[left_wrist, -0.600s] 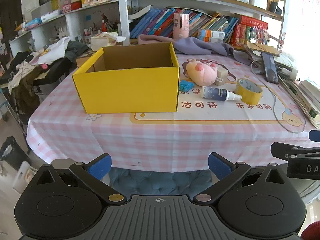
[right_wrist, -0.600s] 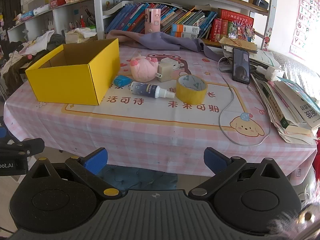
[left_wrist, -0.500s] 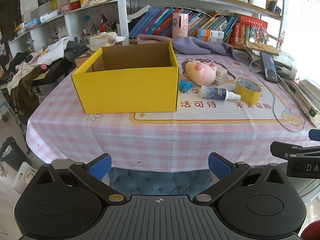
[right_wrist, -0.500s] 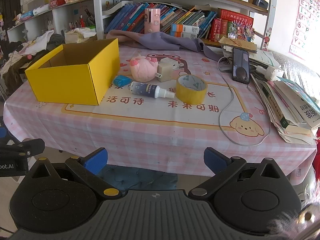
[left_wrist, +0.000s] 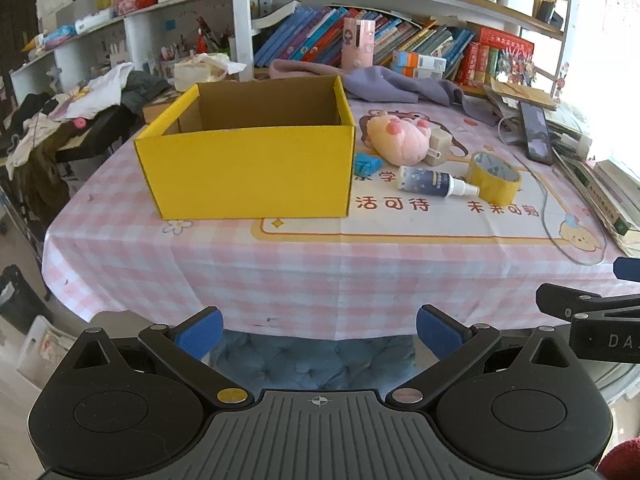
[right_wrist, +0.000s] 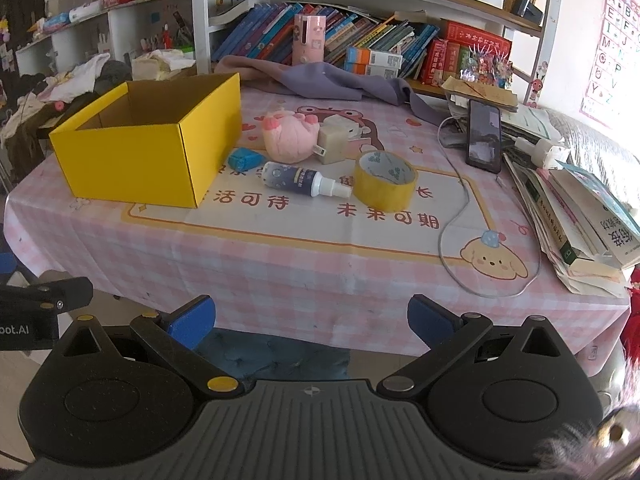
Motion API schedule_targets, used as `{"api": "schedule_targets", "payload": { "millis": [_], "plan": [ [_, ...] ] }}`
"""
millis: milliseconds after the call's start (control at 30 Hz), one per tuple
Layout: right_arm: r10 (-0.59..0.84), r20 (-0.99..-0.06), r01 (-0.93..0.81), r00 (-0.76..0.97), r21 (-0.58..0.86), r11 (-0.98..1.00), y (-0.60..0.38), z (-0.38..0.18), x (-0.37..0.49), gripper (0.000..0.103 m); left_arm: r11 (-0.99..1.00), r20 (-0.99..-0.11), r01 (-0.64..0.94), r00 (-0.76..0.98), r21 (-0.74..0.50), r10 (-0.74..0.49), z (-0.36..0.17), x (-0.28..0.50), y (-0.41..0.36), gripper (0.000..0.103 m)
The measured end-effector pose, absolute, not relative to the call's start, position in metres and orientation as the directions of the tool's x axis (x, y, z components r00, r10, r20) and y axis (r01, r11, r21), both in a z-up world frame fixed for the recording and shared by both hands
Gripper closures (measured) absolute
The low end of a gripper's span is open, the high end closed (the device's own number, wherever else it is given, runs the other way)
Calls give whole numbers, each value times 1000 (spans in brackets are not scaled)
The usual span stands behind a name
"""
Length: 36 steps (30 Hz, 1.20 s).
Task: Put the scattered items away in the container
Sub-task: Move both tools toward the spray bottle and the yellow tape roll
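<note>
An open yellow cardboard box (left_wrist: 248,168) (right_wrist: 144,156) stands on the pink checked tablecloth, and what I can see of its inside is bare. To its right lie a pink plush toy (left_wrist: 400,140) (right_wrist: 288,138), a beige charger plug (right_wrist: 334,144), a small blue item (left_wrist: 366,164) (right_wrist: 244,159), a dark spray bottle (left_wrist: 434,182) (right_wrist: 300,179) and a yellow tape roll (left_wrist: 494,178) (right_wrist: 384,180). My left gripper (left_wrist: 318,334) and right gripper (right_wrist: 310,320) are both open and empty, held off the table's near edge.
A phone (right_wrist: 484,140) with a white cable (right_wrist: 460,216) and stacked books (right_wrist: 580,216) lie at the table's right. A purple cloth (right_wrist: 320,80) lies at the back before the bookshelves. A blue cushioned chair (left_wrist: 312,360) sits under the near edge.
Both views have drifted very slightly; nothing on the table has moved and both grippers stay open.
</note>
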State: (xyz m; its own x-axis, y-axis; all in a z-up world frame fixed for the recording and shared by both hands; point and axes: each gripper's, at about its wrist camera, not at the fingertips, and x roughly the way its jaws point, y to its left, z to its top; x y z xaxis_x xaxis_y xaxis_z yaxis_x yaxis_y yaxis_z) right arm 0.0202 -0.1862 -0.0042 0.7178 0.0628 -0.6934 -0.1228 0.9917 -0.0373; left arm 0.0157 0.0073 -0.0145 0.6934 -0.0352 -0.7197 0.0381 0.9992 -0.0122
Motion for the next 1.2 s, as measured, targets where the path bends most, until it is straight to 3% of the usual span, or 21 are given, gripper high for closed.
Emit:
{"api": "schedule_targets", "payload": {
  "millis": [1200],
  "plan": [
    [48,-706,-85,707,-18,996,-212,-13,73,0,976,-711,214,691,33,-128,-18,67,-42,0]
  ]
}}
